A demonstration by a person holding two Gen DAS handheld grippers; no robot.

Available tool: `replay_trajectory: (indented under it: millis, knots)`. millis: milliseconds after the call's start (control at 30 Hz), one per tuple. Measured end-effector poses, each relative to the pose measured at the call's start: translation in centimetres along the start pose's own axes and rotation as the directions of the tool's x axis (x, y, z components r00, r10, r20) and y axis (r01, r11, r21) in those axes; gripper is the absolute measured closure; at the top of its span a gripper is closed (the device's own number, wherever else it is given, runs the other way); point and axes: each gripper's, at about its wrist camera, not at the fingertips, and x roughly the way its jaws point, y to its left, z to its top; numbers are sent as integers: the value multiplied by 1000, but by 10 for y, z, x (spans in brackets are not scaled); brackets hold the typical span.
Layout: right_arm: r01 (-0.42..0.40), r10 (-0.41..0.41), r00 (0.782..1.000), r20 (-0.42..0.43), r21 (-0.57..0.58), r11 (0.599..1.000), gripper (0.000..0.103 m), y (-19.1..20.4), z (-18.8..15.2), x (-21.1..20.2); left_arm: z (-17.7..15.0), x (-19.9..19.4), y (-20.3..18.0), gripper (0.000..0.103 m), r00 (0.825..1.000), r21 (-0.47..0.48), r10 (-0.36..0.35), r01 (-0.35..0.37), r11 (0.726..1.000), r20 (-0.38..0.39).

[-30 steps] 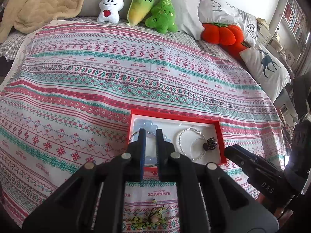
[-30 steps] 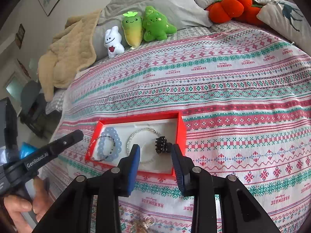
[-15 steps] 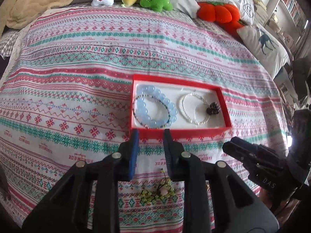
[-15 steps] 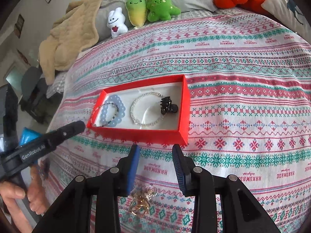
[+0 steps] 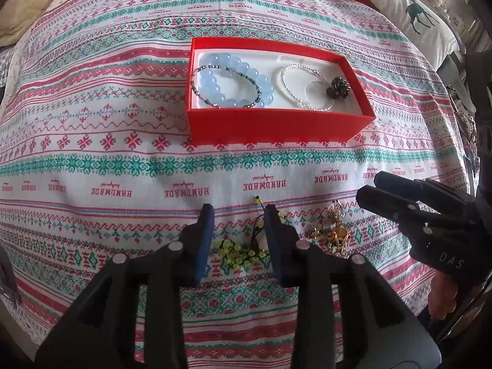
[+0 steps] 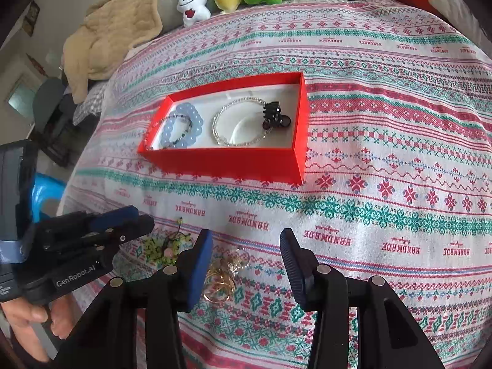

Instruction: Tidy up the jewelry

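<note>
Lying loose, green bead bracelet [image 5: 238, 250] (tangled, yellowish).

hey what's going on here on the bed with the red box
A person is sorting jewelry into the red box, which already holds a blue bead bracelet, a silver bracelet and a dark hair clip. The open left gripper hovers over a yellow-green beaded piece; the open right gripper hovers by gold jewelry. Neither is gripped yet.

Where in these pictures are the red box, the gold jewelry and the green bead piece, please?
red box [image 5: 276, 124], left wrist view, front wall.
gold jewelry [image 6: 218, 286], right wrist view, gold rings.
green bead piece [image 5: 236, 250], left wrist view, bead cluster.
</note>
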Motion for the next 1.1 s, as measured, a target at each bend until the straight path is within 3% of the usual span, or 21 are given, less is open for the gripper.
replay_trajectory:
  millis: [267,533,633,1100]
  knots:
    - [-7,6,997,-80,-22,1000,54,7,-12,11,-9,7,7,66,999,-23,4,-5,1000,-47]
    - [-21,19,995,-100,-17,1000,50,10,-15,16,-11,12,-1,61,998,-15,1,-2,1000,-66]
    - [-26,24,993,-114,-17,1000,50,12,-16,20,-12,18,-7,54,997,2,12,-12,1000,-79]
    - [8,-15,990,-139,-48,999,50,20,-21,29,-12,34,-30,52,994,54,58,-53,997,-93]
